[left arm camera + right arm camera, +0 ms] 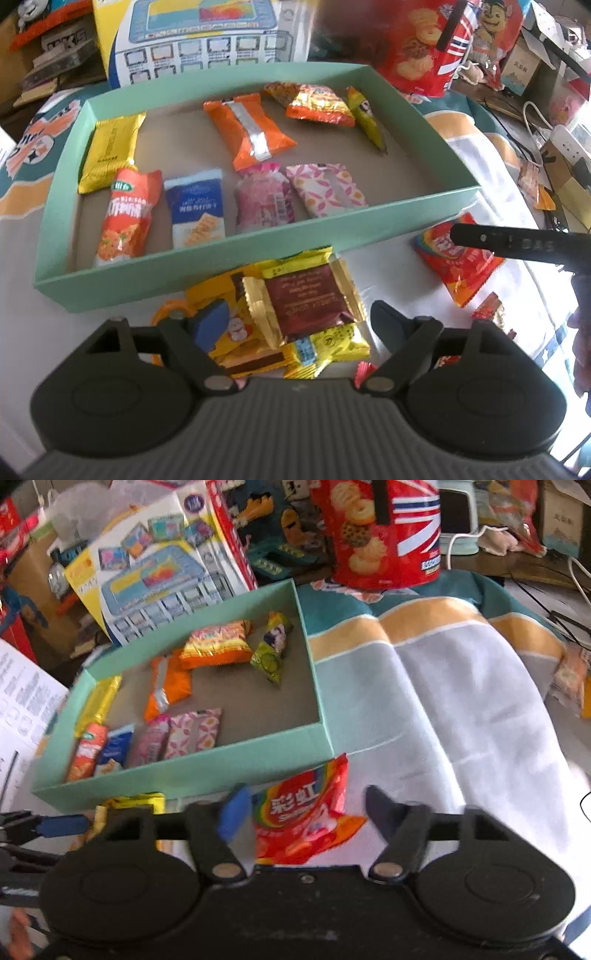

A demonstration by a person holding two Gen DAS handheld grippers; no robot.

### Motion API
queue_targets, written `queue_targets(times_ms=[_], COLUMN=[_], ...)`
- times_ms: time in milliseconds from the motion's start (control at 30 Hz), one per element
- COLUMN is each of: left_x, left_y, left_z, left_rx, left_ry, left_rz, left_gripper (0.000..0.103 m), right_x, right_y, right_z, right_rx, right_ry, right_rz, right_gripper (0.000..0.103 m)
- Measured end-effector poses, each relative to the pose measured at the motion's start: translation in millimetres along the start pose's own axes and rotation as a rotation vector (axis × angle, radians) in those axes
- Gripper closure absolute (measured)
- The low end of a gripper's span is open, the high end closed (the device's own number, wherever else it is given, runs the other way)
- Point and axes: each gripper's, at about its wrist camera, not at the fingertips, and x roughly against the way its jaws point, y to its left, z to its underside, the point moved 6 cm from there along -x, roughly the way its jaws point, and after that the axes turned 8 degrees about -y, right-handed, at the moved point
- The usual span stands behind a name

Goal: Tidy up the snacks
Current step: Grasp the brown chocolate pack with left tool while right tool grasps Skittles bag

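A green box point(236, 254) point(321, 734) holds several snack packets. In front of it lies a pile of packets, with a dark red and gold packet point(303, 295) on top. My left gripper point(299, 321) stands open astride that pile, and its pads do not press on it. One of its blue pads point(62, 827) shows at the left edge of the right wrist view. A red rainbow packet point(458, 266) point(299, 819) lies on the cloth by the box's near corner. My right gripper point(306, 814) straddles it, pads close at its two sides, with no squeeze visible.
A red biscuit tin point(417, 48) point(384, 535) and a toy box point(207, 37) stand behind the green box. Cables and a power strip point(565, 144) clutter the right. Loose packets point(570, 675) lie on the striped cloth point(461, 701) at its right edge.
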Motion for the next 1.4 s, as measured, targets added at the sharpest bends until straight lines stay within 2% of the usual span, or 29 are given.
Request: queue_targets(times_ms=[100,167,233,300,333,367,400,500,633,767,833,900,933,1033,1133,1167,1200,1233,1300,1400], left_x=[-3.1,-4.7,-6.0,-7.5,-8.4,-10.0,-11.1,-13.2,-12.3,-9.7,-11.0,-13.6,-14.3,-15.2,-14.8,-14.6,-14.5,-14.7,-15.8,-20.0], left_y=[1.4,-2.2,-8.8,-19.0,-25.3,-32.7,-39.4,-55.9,-62.2,-63.7,-65.5,-68.2,-69.2,-67.3,-60.6,-59.0,-57.6,-56.7,-58.9,-72.6], left_z=[2.1,1.4,-0.7,-2.9,-3.8,-3.5,-2.9,-0.9,0.2,3.3,3.0,2.2,1.1,-0.3,0.0,0.0,-0.1,-0.4,-2.0,-4.1], left_rx=[0.013,-0.008,-0.04,-0.072,-0.083,-0.097,-0.112,-0.152,-0.147,-0.213,-0.247,-0.288,-0.3,-0.3,-0.284,-0.285,-0.286,-0.288,-0.299,-0.353], left_ry=[0.01,-0.001,-0.011,-0.015,-0.012,-0.002,0.003,0.004,0.012,0.011,0.019,0.029,0.024,0.015,0.017,0.016,0.015,0.015,0.018,0.018], left_rz=[0.011,0.008,0.009,0.036,0.059,0.084,0.101,0.123,0.146,0.138,0.138,0.154,0.149,0.138,0.145,0.147,0.149,0.152,0.162,0.188], left_gripper=[0.02,0.026,0.045,0.05,0.06,0.066,0.067,0.065,0.054,0.044,0.039,0.038,0.037,0.036,0.036,0.036,0.036,0.036,0.036,0.036], right_x=[-5.1,-1.8,3.5,7.9,9.7,12.2,13.8,19.3,23.7,26.4,29.9,33.3,34.7,28.0,13.2,10.9,10.6,9.0,9.2,14.0], right_y=[3.5,6.1,5.4,-1.1,-5.6,-11.4,-16.3,-30.3,-39.1,-44.6,-39.3,-30.9,-25.9,-12.9,-2.5,0.4,3.1,6.4,7.7,-5.0], right_z=[8.8,15.4,20.4,22.6,23.6,24.4,24.7,25.1,25.7,25.3,24.9,25.0,25.1,29.3,36.7,37.9,37.7,37.6,37.2,34.4], right_rx=[-0.006,-0.001,0.009,-0.006,-0.017,-0.028,-0.033,-0.051,-0.045,-0.05,-0.058,-0.056,-0.048,-0.043,0.006,0.022,0.056,0.095,0.133,0.13], right_ry=[0.018,0.012,0.003,0.0,-0.002,-0.004,-0.006,-0.008,-0.016,-0.009,0.003,0.001,-0.002,0.027,0.046,0.039,0.019,0.011,0.016,0.008], right_rz=[-0.024,-0.044,-0.046,-0.043,-0.038,-0.029,-0.021,0.003,0.043,0.052,0.029,0.015,0.017,0.011,0.048,0.057,0.075,0.086,0.087,0.103], right_gripper=[0.072,0.072,0.072,0.072,0.072,0.072,0.072,0.072,0.07,0.067,0.054,0.022,0.018,0.018,0.023,0.027,0.036,0.037,0.046,0.049])
